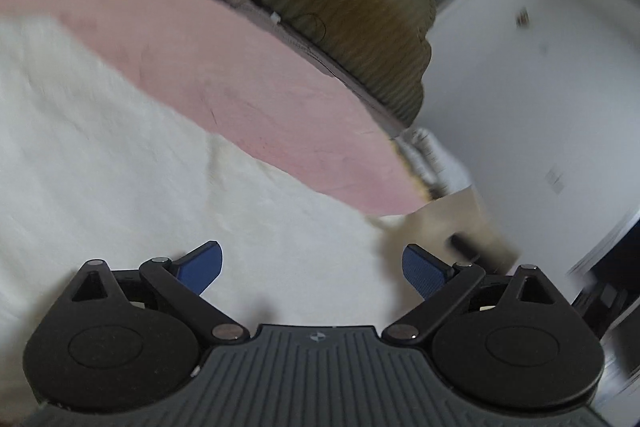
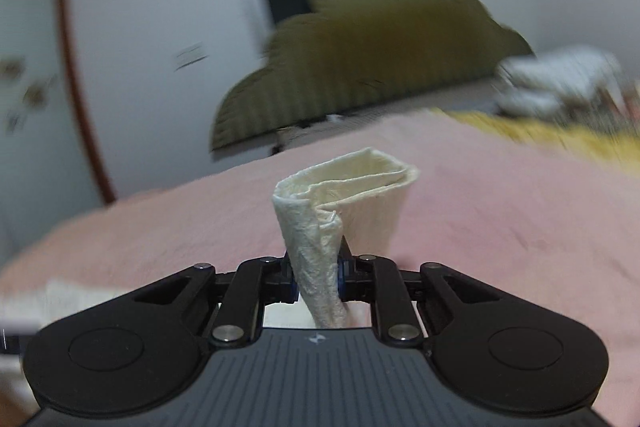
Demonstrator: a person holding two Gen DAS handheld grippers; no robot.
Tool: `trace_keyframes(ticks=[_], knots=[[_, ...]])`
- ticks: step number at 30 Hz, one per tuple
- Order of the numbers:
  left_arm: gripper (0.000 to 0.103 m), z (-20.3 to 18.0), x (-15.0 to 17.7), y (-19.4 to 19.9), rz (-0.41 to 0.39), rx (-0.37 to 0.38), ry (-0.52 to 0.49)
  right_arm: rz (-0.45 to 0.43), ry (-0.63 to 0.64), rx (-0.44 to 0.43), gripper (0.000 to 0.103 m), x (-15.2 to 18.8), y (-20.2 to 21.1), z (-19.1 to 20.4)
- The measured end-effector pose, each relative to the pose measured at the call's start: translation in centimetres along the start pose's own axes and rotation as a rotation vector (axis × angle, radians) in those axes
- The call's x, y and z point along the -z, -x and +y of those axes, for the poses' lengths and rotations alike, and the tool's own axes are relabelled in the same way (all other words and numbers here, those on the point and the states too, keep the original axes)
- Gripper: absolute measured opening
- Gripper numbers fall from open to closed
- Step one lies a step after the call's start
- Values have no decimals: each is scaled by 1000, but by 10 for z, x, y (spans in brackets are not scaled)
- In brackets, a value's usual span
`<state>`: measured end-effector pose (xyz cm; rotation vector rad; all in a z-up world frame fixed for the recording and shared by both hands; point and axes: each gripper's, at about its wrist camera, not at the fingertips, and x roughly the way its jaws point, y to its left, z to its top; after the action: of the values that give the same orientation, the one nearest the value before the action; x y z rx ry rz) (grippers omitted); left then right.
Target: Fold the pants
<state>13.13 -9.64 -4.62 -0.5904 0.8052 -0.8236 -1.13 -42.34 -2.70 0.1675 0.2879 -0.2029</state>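
We've got the right gripper (image 2: 318, 281) jaws clamped on a bunched edge of the cream pants (image 2: 344, 203), lifted off the pink bed (image 2: 500, 211). Left gripper (image 1: 312, 269) released, hovering above pants. Light, limp, textured: pinch hems or waistband corners.

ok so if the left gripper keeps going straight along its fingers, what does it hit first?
Most likely the cream-white pants fabric spread ahead of the open left gripper, since it points slightly downward. Beyond that lies the pink bed cover. The frame is blurred, so depth is uncertain.
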Motion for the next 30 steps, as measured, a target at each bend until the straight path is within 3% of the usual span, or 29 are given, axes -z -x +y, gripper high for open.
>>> trace_keyframes(ticks=[3, 6, 12, 13, 15, 16, 17, 19, 24, 26, 30], knots=[[99, 9, -3, -19, 53, 109, 153, 27, 162, -46, 16, 11, -3, 44], [100, 12, 1, -36, 93, 176, 243, 54, 248, -84, 16, 25, -5, 74], [101, 2, 3, -52, 100, 188, 242, 59, 386, -139, 16, 46, 5, 118], [97, 2, 2, -53, 93, 182, 242, 57, 421, -146, 16, 49, 6, 125], [73, 2, -1, -52, 83, 160, 222, 51, 475, -169, 16, 53, 10, 139], [44, 2, -3, -52, 94, 130, 197, 48, 497, -180, 16, 54, 12, 145], [28, 0, -5, -51, 100, 80, 160, 46, 520, -191, 16, 56, 13, 151], [16, -7, -7, -42, 69, -36, 25, 49, 557, -195, 17, 60, 13, 163], [11, -36, -6, -8, -11, -269, -387, 65, 570, -282, 17, 58, 4, 194], [11, -34, -12, 2, -16, -319, -440, 59, 578, -324, 17, 56, -1, 209], [11, -14, -30, 14, -3, -406, -431, 63, 577, -402, 17, 52, -14, 233]])
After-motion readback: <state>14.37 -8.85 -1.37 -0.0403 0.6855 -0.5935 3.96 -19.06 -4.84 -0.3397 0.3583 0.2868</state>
